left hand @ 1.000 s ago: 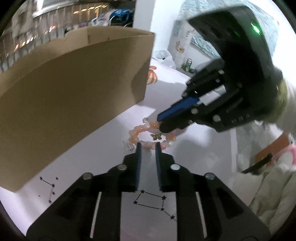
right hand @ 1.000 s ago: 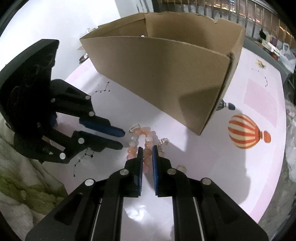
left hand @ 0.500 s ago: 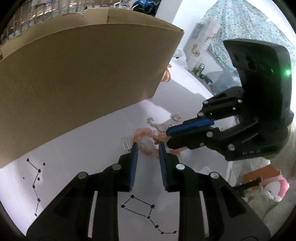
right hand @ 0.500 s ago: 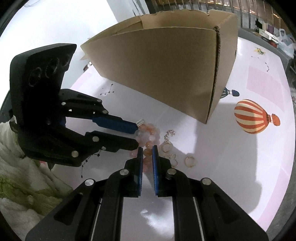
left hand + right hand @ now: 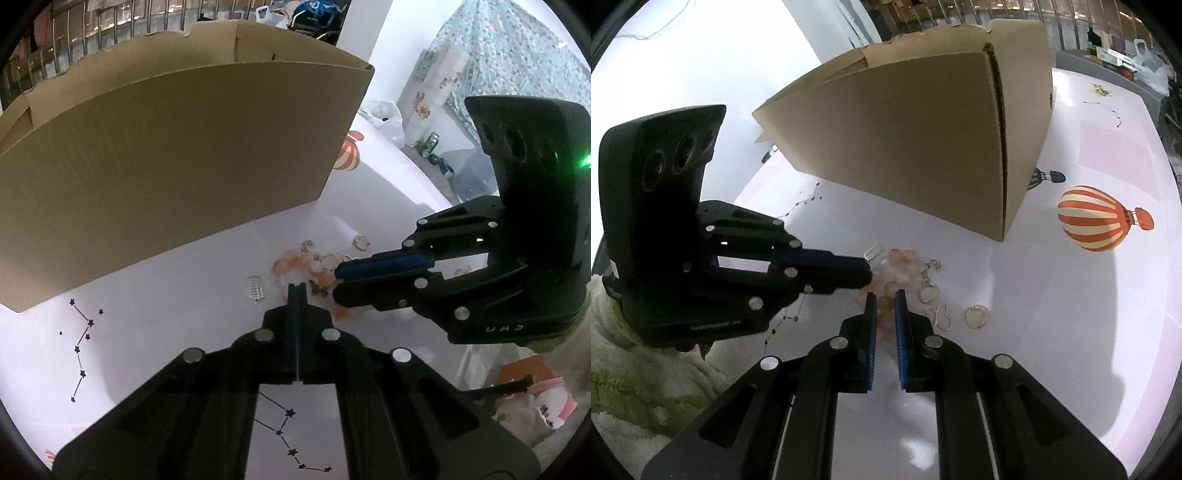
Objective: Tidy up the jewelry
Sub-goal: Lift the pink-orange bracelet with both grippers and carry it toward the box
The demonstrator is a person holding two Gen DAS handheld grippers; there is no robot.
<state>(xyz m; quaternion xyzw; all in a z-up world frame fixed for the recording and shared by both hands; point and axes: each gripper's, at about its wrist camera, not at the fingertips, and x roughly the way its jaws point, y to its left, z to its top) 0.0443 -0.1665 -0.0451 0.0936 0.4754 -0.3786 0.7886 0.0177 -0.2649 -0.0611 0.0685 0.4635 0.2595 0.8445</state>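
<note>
Cardboard box [image 5: 923,147] looms behind bead bracelet [image 5: 897,266]; left gripper [image 5: 296,291] fully closed, empty; right gripper [image 5: 885,299] pinching beads.

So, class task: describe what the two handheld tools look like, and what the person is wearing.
Both the left tool and right tool are matte black with blue finger pads, silver pivot bolts and boxy camera housings; a green light glows on the right one. The sleeve is fuzzy cream with green patches.

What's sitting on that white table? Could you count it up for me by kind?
Counting only what shows clearly:
Cardboard box: 1
Pink bead bracelet: 1
Gold-coloured loops: 3
Small silver barred piece: 1
Total: 6
</note>
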